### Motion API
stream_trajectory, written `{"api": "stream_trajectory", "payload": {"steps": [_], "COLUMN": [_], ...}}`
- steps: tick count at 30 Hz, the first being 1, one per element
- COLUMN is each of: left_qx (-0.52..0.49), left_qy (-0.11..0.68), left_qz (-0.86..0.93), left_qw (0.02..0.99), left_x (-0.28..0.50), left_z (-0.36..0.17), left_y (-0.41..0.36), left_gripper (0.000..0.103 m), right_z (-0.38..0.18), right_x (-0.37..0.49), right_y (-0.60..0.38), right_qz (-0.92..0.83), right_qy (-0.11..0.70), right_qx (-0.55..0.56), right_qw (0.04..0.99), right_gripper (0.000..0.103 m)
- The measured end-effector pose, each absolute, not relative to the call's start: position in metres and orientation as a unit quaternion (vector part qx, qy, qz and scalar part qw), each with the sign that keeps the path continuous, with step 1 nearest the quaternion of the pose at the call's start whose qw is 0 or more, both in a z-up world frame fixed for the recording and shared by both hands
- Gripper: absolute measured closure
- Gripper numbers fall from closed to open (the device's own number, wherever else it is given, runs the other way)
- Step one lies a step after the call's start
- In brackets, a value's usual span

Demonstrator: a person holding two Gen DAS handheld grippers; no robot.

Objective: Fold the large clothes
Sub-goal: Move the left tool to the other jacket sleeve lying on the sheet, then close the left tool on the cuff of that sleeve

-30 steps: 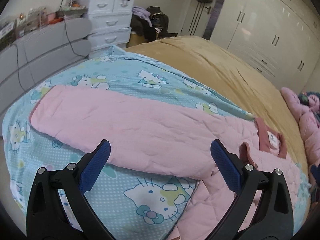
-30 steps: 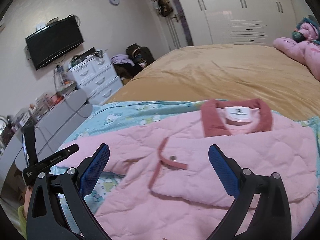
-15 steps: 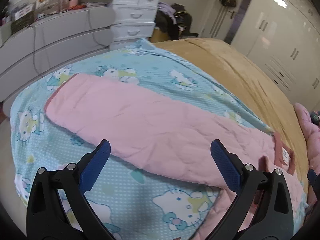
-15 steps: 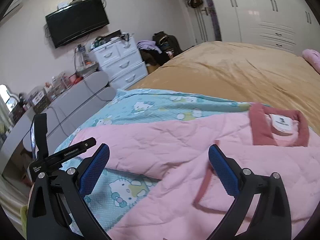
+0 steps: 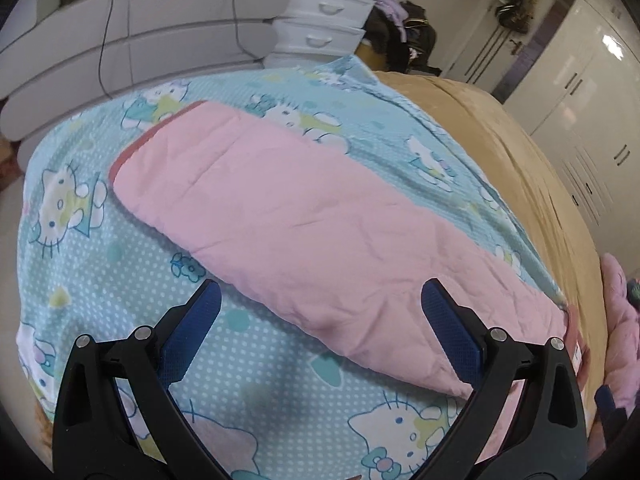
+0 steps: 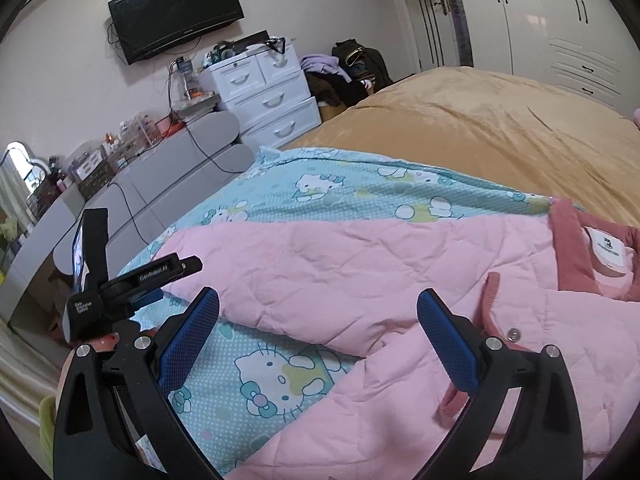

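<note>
A pink quilted jacket (image 6: 400,280) lies flat on a blue cartoon-cat sheet (image 6: 280,376) on the bed. Its long sleeve (image 5: 304,224) stretches out to the left, with a dark pink cuff (image 5: 132,152) at the far end. The dark pink collar with a white label (image 6: 608,248) is at the right of the right wrist view. My left gripper (image 5: 320,324) is open and empty, hovering over the sleeve's near edge. My right gripper (image 6: 318,332) is open and empty above the armpit. The left gripper's body (image 6: 120,280) shows at the left of the right wrist view.
A tan blanket (image 6: 500,132) covers the far bed. A grey low cabinet (image 5: 152,44) and white drawers (image 6: 272,100) stand beyond the bed's left edge. A TV (image 6: 176,12) hangs on the wall. White wardrobes (image 5: 592,92) line the right. Another pink garment (image 5: 620,320) lies at far right.
Both grippers have swung left along the jacket: the left now looks at the sleeve and its cuff, the right at the sleeve and armpit instead of the collar. Both stay open.
</note>
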State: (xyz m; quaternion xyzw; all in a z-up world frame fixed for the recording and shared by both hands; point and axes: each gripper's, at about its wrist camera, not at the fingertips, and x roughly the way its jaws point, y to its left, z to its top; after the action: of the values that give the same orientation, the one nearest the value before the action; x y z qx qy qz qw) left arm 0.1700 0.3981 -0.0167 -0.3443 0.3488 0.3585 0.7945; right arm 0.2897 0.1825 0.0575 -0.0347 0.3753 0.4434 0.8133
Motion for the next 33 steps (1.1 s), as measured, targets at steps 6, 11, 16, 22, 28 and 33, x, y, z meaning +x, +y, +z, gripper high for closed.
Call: {"api": "stream_trajectory", "payload": {"steps": [6, 11, 16, 22, 28, 33], "left_qx": [-0.357, -0.372, -0.380, -0.371, -0.390, -0.405], "left_qy": [0.359, 0.373, 0.392, 0.389, 0.345, 0.305], "left_qz": [0.376, 0.383, 0.393, 0.399, 0.399, 0.395], "left_qw": [0.776, 0.759, 0.740, 0.743, 0.755, 0.766], "left_x": [0.169, 0.173, 0.179, 0.188, 0.184, 0.173], "left_z": [-0.031, -0.049, -0.070, -0.075, -0.078, -0.069], "left_y": [0.413, 0.424, 0.435, 0.444, 0.457, 0.467], "left_gripper": [0.009, 0.009, 0.009, 0.009, 0.016, 0.070], "right_z": [0.047, 0.036, 0.027, 0.028, 0.033, 0.038], "right_x": [0.289, 0.291, 0.293, 0.291, 0.292, 0.295], "right_y": [0.192, 0.191, 0.183, 0.166, 0.143, 0.122], "right_qz": [0.451, 0.445, 0.439, 0.429, 0.418, 0.406], "right_qy": [0.384, 0.389, 0.402, 0.401, 0.401, 0.398], "right_qx": [-0.043, -0.053, -0.042, -0.036, -0.021, -0.005], "right_qw": [0.805, 0.805, 0.803, 0.808, 0.815, 0.822], "right_gripper": [0.004, 0.004, 0.004, 0.004, 0.004, 0.004]}}
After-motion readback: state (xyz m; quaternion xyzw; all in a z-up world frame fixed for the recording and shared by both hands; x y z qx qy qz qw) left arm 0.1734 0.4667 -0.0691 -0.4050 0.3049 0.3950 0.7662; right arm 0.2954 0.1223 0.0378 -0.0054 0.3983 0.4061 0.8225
